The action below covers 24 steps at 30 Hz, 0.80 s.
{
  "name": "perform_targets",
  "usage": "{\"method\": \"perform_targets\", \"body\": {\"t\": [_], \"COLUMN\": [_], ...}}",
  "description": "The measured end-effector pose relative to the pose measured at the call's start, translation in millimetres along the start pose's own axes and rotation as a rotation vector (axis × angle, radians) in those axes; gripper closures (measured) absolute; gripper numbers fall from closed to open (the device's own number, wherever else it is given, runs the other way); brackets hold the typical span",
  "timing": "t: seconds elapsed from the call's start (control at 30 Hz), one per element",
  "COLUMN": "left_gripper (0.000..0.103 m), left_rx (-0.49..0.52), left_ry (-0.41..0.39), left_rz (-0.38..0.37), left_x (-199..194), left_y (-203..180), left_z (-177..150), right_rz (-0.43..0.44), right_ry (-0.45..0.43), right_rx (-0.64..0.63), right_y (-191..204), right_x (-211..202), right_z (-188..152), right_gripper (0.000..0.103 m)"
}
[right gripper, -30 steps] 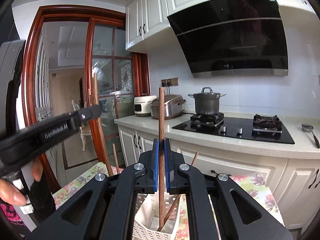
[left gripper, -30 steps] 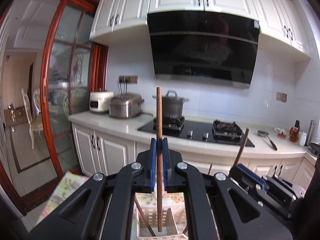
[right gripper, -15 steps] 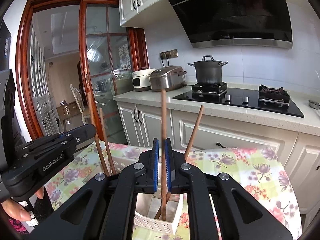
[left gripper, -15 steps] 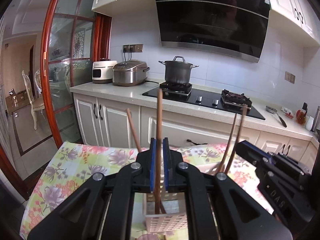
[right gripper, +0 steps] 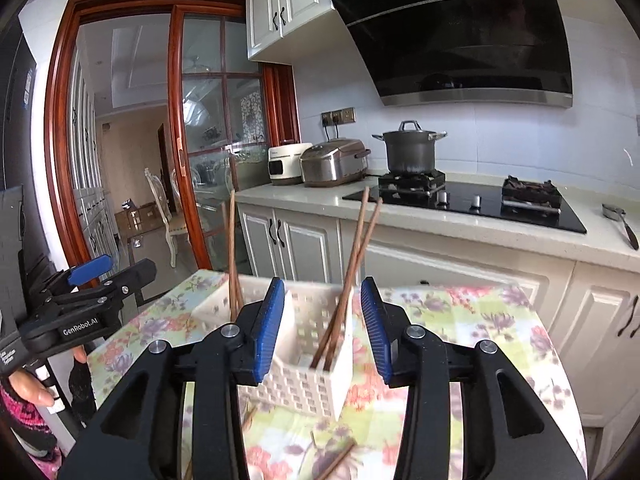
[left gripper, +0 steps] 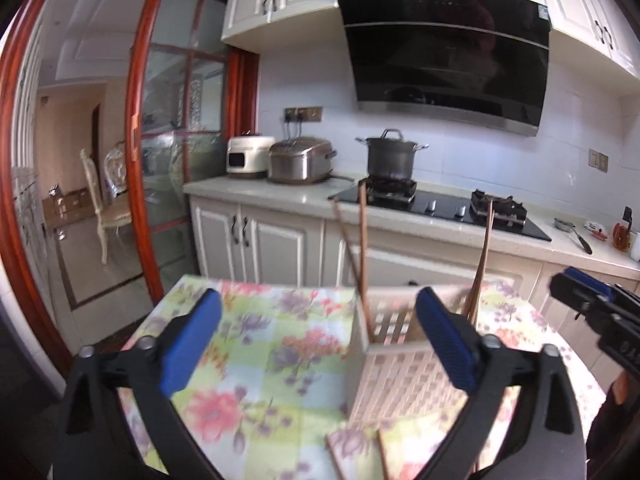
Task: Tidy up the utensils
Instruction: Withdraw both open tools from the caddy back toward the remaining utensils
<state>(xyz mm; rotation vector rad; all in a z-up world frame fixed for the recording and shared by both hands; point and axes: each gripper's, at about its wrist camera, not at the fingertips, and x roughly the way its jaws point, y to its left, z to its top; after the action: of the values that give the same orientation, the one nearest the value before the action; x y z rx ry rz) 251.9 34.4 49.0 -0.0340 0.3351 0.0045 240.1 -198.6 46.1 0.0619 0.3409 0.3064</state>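
A white lattice basket (left gripper: 404, 364) stands on the floral tablecloth; it also shows in the right wrist view (right gripper: 308, 376). Brown chopsticks stand in it: a pair at its left end (left gripper: 362, 256) and a pair at its right end (left gripper: 482, 256). In the right wrist view one pair (right gripper: 352, 264) leans in the near compartment and another (right gripper: 232, 248) stands at the far left. My left gripper (left gripper: 318, 340) is open and empty, just before the basket. My right gripper (right gripper: 322, 320) is open and empty around the near end of the basket.
Loose chopsticks (right gripper: 336, 460) lie on the floral tablecloth (right gripper: 460, 312) below the basket. A tile-like coaster (left gripper: 356, 452) lies at the near edge. Behind the table runs a kitchen counter (left gripper: 280, 196) with a stove, a pot (left gripper: 390, 156) and cookers. A glass door (left gripper: 176, 160) is at left.
Both grippers have opened and let go of their chopsticks, which now stand in the basket. Both grippers have pulled back and tilted down toward the table.
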Motion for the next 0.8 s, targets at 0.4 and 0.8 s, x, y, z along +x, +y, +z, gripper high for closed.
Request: {"method": "perform_targets", "body": {"t": [0.4,0.8], "left_gripper": [0.005,0.006], "left_rx": [-0.014,0.078], "left_ry": [0.079,0.246], "left_rz": [0.048,0.11], "left_x": [-37.7,-13.7], "left_y": [14.1,7.3], "left_z": [-73.6,-121.0], "right_rz": [-0.042,-0.112], "right_ry": [0.145,0.396], "right_rx": [0.101,0.163], "right_y": [-5.1,-4.4], "right_x": [-30.0,11.5], "right_z": [-86.3,-144.8], "right_gripper": [0.064,0.072]}}
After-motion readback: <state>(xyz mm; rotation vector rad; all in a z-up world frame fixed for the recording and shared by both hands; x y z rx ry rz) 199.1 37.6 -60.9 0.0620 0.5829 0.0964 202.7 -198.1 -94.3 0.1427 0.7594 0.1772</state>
